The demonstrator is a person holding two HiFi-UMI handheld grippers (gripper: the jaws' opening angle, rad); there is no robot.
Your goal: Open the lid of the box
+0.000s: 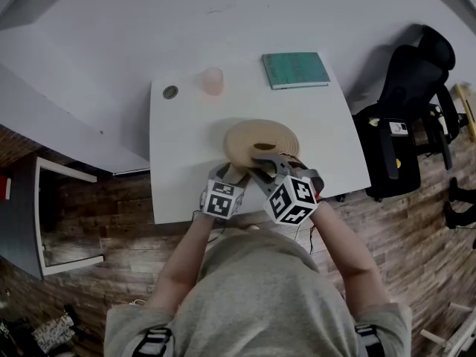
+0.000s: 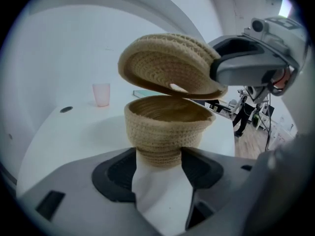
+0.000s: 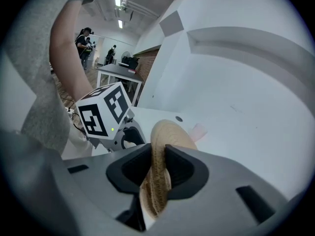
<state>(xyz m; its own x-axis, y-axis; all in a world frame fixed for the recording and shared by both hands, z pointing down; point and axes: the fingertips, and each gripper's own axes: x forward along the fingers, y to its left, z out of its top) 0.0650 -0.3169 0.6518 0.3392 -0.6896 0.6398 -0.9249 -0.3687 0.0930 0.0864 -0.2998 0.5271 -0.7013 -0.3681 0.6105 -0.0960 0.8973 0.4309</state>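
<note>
A round woven box (image 2: 165,124) stands on the white table (image 1: 186,169). My left gripper (image 2: 158,163) is shut on the box's narrow base, one pad on each side. The woven lid (image 2: 170,65) hangs tilted a little above the box's open mouth. My right gripper (image 3: 160,168) is shut on the lid's (image 3: 170,134) rim, which runs edge-on between its pads. In the head view the lid (image 1: 260,136) covers the box, with the left gripper (image 1: 227,173) and the right gripper (image 1: 262,163) side by side at its near edge.
A pink cup (image 1: 213,80), a small dark disc (image 1: 170,91) and a green book (image 1: 294,69) lie at the table's far edge. A black office chair (image 1: 405,88) stands to the right, a white shelf (image 1: 67,222) to the left on the wooden floor.
</note>
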